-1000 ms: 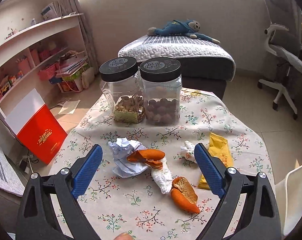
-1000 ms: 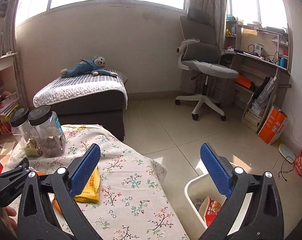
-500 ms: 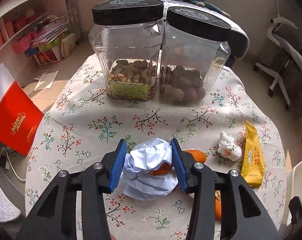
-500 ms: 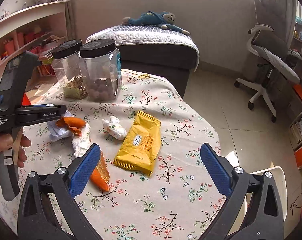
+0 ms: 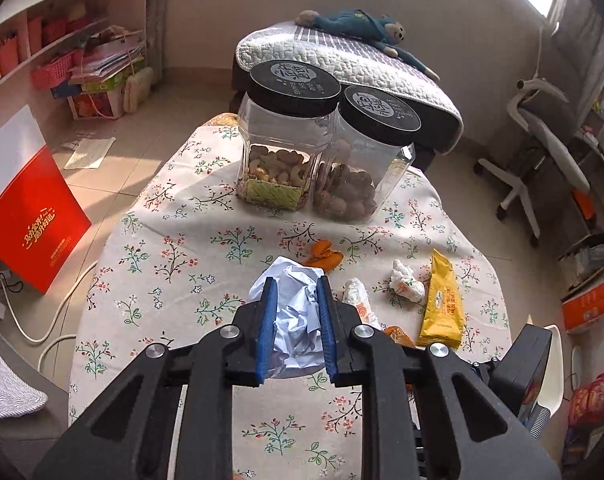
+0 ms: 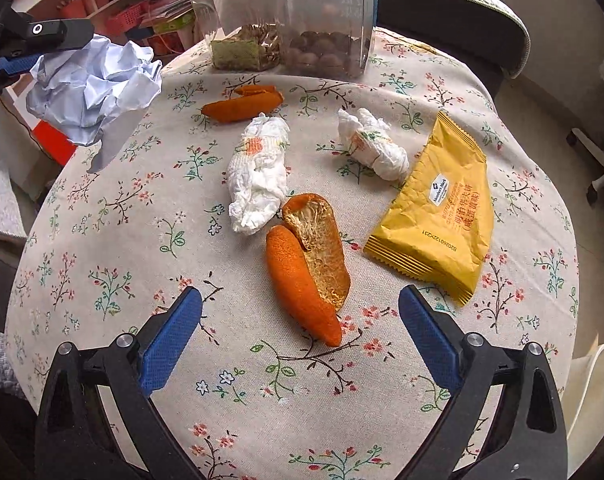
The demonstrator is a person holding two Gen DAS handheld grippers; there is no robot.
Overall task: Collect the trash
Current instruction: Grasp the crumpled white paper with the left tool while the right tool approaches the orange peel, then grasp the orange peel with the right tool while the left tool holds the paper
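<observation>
My left gripper point(image 5: 295, 292) is shut on a crumpled pale blue paper ball point(image 5: 296, 320) and holds it above the floral tablecloth; the ball also shows at the upper left of the right wrist view point(image 6: 90, 88). My right gripper point(image 6: 300, 312) is open, low over the table, with a large orange peel point(image 6: 307, 264) lying between its fingers. Beyond it lie a white tissue wad point(image 6: 258, 176), a second tissue wad point(image 6: 371, 148), a smaller orange peel point(image 6: 242, 106) and a yellow snack wrapper point(image 6: 441, 208).
Two clear jars with black lids point(image 5: 294, 140) point(image 5: 365, 160) stand at the table's far side. A white bin point(image 6: 593, 392) sits on the floor at the right of the table. A red box point(image 5: 26, 208) leans on the floor at the left.
My left gripper has closed tighter on the paper ball and lifted it off the table. My right gripper has moved in low over the large orange peel.
</observation>
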